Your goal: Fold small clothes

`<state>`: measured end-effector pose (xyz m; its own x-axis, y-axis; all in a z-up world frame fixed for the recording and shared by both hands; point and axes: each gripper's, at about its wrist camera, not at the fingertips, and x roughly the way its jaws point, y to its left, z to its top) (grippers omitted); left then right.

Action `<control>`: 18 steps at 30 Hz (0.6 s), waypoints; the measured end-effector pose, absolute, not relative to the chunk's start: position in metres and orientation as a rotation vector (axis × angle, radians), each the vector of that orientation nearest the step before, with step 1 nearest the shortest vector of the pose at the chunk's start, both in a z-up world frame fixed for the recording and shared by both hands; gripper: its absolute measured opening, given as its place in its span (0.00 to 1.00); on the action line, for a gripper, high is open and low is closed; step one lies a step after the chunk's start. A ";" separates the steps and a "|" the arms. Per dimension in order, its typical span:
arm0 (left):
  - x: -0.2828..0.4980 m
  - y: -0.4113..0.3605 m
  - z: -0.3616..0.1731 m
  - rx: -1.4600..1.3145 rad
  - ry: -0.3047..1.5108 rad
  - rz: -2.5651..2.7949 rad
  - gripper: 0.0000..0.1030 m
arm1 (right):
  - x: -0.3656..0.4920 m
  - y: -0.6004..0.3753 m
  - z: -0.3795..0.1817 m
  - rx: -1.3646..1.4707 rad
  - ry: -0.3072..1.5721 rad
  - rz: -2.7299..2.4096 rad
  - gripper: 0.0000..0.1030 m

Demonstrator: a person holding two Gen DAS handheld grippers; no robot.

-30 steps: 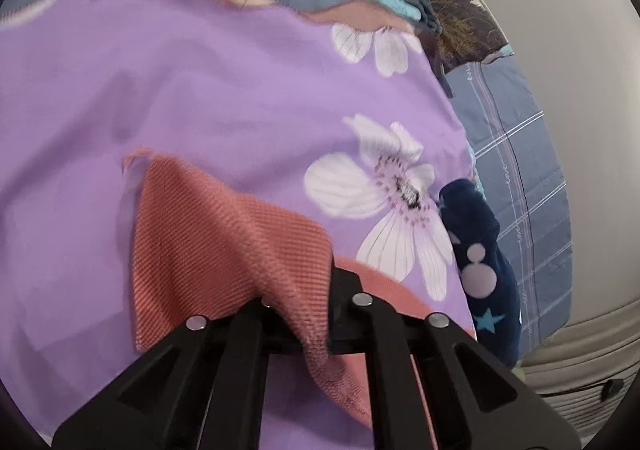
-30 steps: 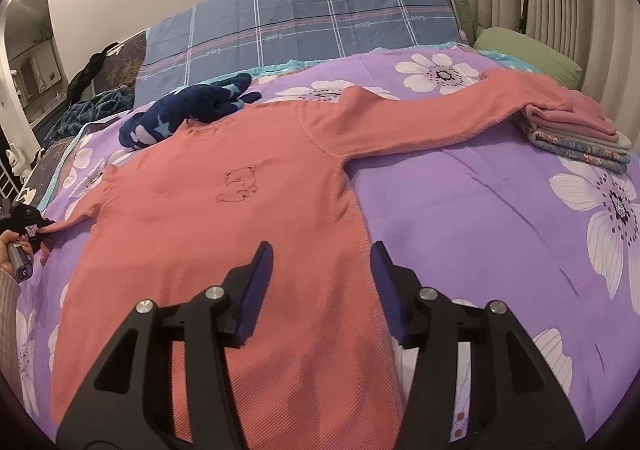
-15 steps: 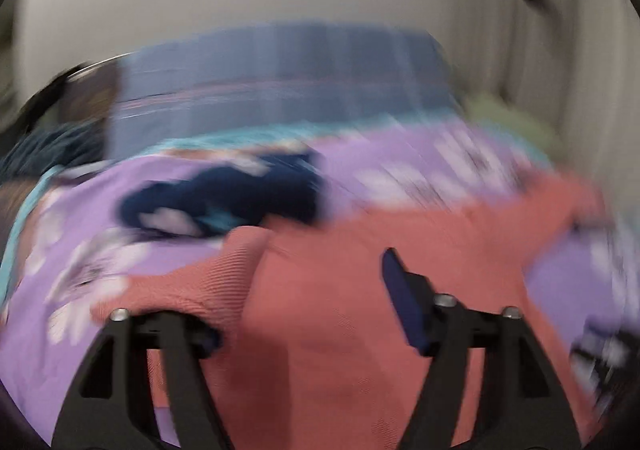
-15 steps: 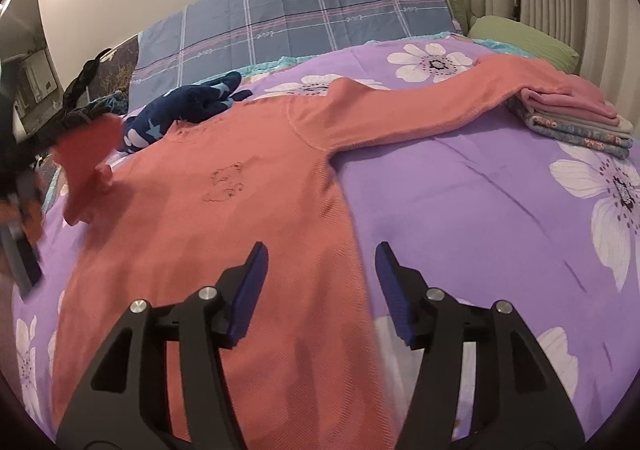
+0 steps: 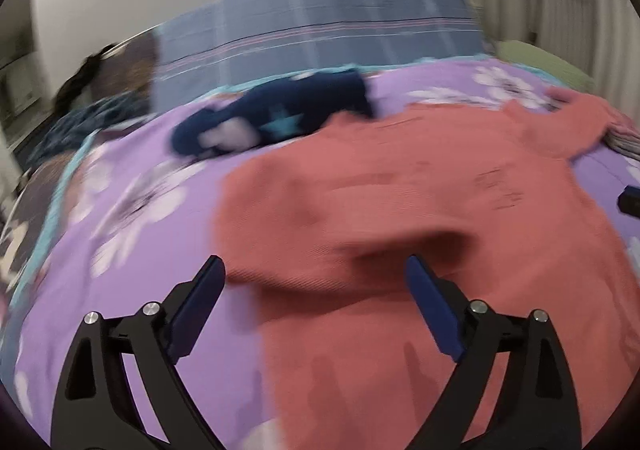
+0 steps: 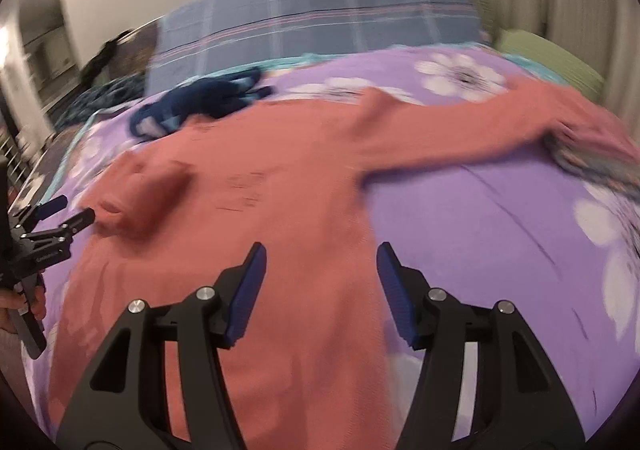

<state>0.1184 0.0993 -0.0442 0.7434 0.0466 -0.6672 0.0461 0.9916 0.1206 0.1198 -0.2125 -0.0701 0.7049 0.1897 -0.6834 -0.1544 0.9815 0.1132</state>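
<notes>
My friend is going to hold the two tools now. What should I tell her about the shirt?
Left tool: open, empty, beside the folded-in sleeve.
Right tool: open, empty, over the shirt's lower right edge.
The pink shirt lies flat on the purple bedspread, front up.
Done: the left sleeve is folded in onto the chest.
Left: the right sleeve stretches out, its cuff on the folded pile. Fold it in, then probably fold the body.
The navy clothing near the collar is not folded yet.
</notes>
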 end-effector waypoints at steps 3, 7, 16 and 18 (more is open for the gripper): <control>0.116 0.126 -0.056 0.086 0.773 0.061 0.89 | 0.132 -0.172 -0.065 0.002 0.769 0.310 0.57; 0.117 0.141 -0.070 0.090 0.799 0.143 0.89 | 0.145 -0.100 -0.066 -0.128 0.777 0.466 0.57; 0.157 0.166 -0.086 -0.015 0.856 0.188 0.89 | 0.155 0.014 -0.104 -0.403 0.780 0.641 0.40; 0.162 0.168 -0.087 -0.033 0.857 0.194 0.89 | 0.162 0.021 -0.113 -0.403 0.809 0.651 0.40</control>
<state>0.1616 0.1684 -0.0870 0.6384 0.1571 -0.7535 -0.1834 0.9818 0.0493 0.1618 0.0209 -0.1127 0.5144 0.3774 -0.7700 -0.6714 0.7359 -0.0879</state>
